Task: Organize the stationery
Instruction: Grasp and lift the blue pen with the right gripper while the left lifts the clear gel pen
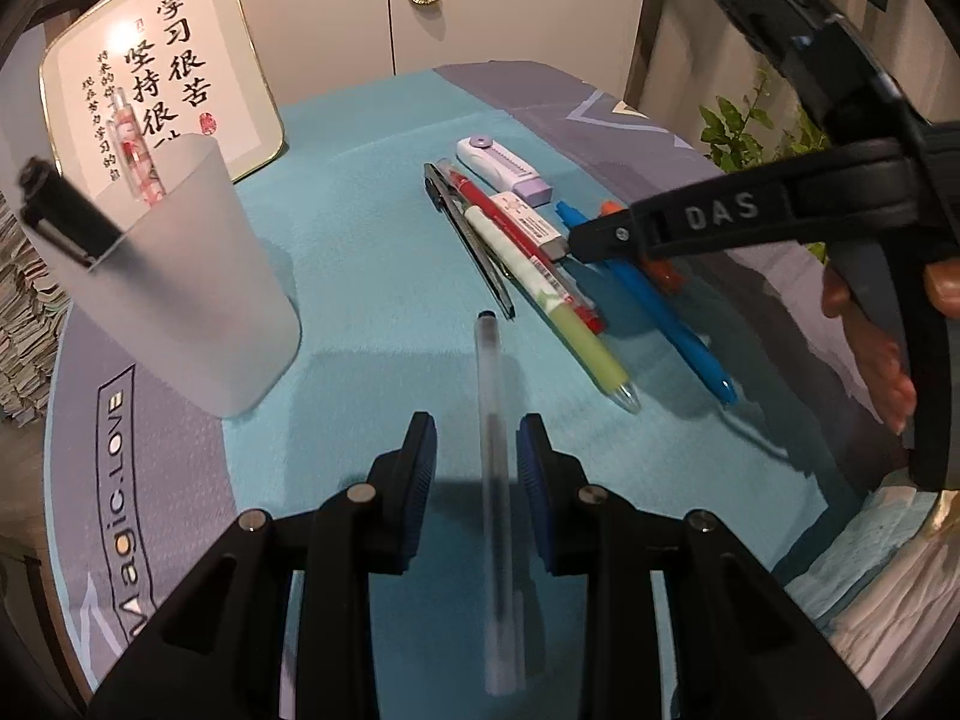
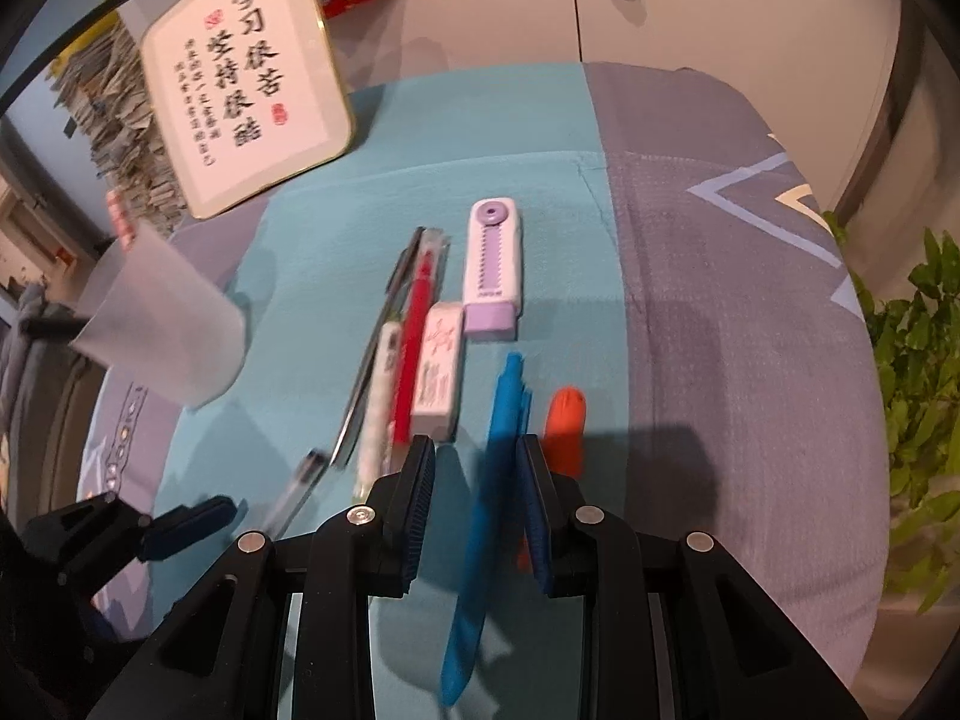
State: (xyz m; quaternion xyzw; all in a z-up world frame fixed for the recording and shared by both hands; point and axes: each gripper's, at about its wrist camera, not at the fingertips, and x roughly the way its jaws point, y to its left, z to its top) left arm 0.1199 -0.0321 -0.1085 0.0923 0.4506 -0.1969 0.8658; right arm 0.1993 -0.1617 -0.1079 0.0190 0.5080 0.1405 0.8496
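Observation:
My left gripper (image 1: 477, 432) stands open over the teal mat (image 1: 360, 192). A clear pen (image 1: 489, 408) runs lengthways between its pads, with a gap on the left side. My right gripper (image 2: 477, 450) is open too, straddling a blue pen (image 2: 501, 420) that sits close to its right pad. An orange pen (image 2: 564, 426) lies beside it. Further back lie a white eraser (image 2: 438, 372), a purple slide eraser (image 2: 492, 270), a red pen (image 2: 414, 348), a white-green pen (image 2: 378, 408) and a dark pen (image 2: 384, 324). A frosted cup (image 1: 180, 300) on the left holds two pens.
A framed calligraphy plaque (image 1: 162, 78) leans at the back left, beyond the cup. Stacked papers (image 1: 18, 324) sit off the left edge of the mat. A green plant (image 1: 738, 126) stands at the right. A person's hand (image 1: 882, 360) grips the right tool.

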